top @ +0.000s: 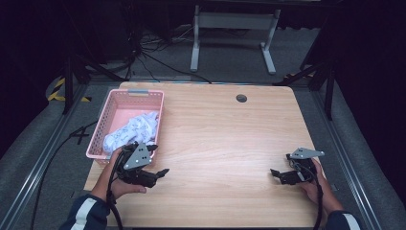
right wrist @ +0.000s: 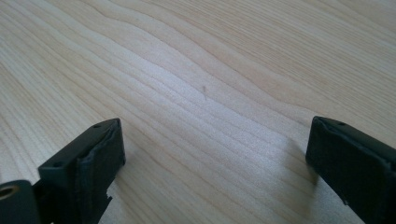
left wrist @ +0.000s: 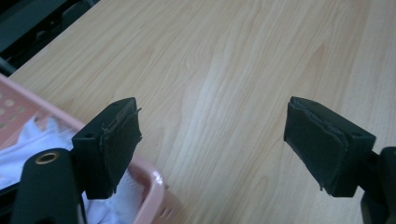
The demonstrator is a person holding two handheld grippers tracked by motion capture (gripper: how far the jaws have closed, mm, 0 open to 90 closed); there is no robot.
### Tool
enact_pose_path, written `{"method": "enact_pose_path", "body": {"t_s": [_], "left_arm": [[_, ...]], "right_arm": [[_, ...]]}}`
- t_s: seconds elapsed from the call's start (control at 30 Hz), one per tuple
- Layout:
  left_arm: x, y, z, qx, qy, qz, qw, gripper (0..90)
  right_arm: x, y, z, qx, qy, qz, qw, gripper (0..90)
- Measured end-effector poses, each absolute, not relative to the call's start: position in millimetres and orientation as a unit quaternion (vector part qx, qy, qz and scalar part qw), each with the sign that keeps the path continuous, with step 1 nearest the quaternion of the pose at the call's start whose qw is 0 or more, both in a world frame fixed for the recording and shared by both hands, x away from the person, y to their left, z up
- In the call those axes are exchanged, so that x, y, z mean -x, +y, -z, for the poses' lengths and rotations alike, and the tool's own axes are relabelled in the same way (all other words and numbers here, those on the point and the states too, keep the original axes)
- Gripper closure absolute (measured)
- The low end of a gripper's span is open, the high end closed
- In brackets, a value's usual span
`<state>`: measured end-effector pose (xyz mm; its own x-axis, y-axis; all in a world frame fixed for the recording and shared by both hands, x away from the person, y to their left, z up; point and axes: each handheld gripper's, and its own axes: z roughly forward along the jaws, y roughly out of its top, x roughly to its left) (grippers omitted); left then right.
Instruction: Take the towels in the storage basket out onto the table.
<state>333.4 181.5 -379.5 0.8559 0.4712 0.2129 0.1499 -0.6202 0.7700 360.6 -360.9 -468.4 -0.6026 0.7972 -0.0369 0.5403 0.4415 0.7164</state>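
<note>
A pink plastic basket (top: pixel 109 111) stands at the table's left edge with a crumpled white printed cloth (top: pixel 134 129) lying in it. My left gripper (top: pixel 159 160) hovers just past the basket's near right corner, jaws wide apart with nothing between them. In the left gripper view the left gripper (left wrist: pixel 212 149) looks across bare wood, the basket's rim (left wrist: pixel 152 179) and the white cloth (left wrist: pixel 28 140) showing at the lower left. My right gripper (top: pixel 275 173) rests low at the table's right front, open and empty. The right gripper (right wrist: pixel 215 168) frames plain wood grain.
The wooden table (top: pixel 220 139) has a round cable hole (top: pixel 242 98) near its far edge. Beyond it stand a white desk frame (top: pixel 234 36) and cables on grey floor. Dark stands flank both sides.
</note>
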Motion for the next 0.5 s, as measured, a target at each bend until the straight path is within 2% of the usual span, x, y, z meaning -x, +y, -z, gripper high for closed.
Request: {"method": "enact_pose_path", "body": {"t_s": [0.43, 0.5], "left_arm": [[-348, 223, 367, -0.863, 0.238, -0.240, 0.376, 18.3], [-353, 231, 366, -0.859, 0.253, -0.242, 0.373, 16.0]], "right_arm": [[-361, -361, 468, -0.404, 0.828, -0.341, 0.189, 4.9], [-360, -361, 468, -0.404, 0.828, -0.341, 0.189, 5.0]]}}
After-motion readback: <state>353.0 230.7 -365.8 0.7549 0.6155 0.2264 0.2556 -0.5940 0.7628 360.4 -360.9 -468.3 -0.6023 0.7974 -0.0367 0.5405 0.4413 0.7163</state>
